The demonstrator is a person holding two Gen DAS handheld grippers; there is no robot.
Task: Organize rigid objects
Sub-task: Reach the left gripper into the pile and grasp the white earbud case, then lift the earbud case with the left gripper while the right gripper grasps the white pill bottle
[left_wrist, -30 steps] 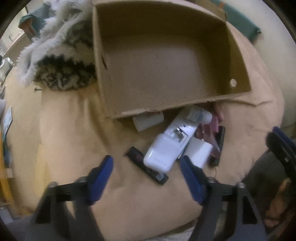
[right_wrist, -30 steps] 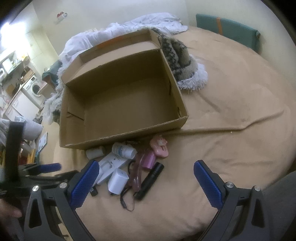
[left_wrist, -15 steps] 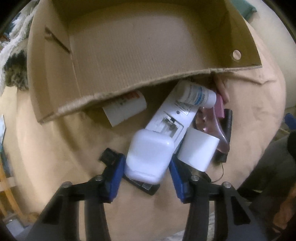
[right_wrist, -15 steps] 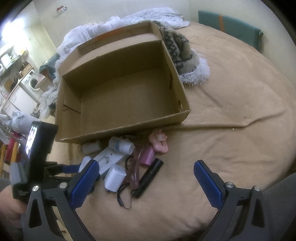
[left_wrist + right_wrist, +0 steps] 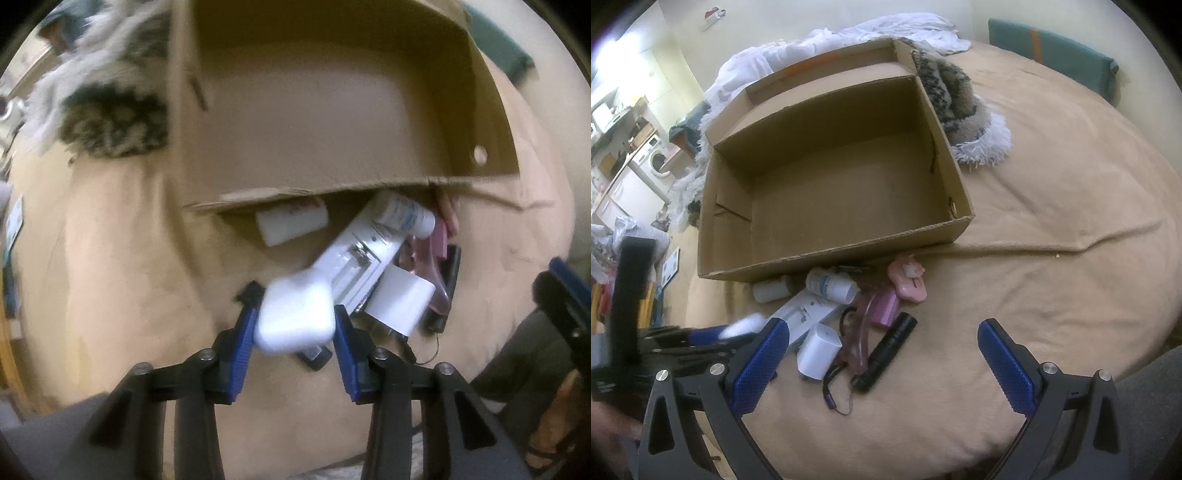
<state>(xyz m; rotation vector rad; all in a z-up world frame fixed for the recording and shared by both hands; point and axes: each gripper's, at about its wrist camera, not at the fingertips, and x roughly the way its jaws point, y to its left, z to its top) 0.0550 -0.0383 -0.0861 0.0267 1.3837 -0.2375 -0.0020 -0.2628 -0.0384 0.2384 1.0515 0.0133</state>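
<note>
The long white device (image 5: 325,291) lies slanted among the clutter just in front of the cardboard box's (image 5: 332,110) near wall, on the tan blanket (image 5: 1052,221). The left gripper (image 5: 294,325) has its blue pads pressed against both sides of the device's rounded end. A white bottle (image 5: 831,286), white cube (image 5: 818,350) and black flashlight (image 5: 890,350) sit beside it. The right gripper (image 5: 882,354) hovers spread wide, holding nothing.
</note>
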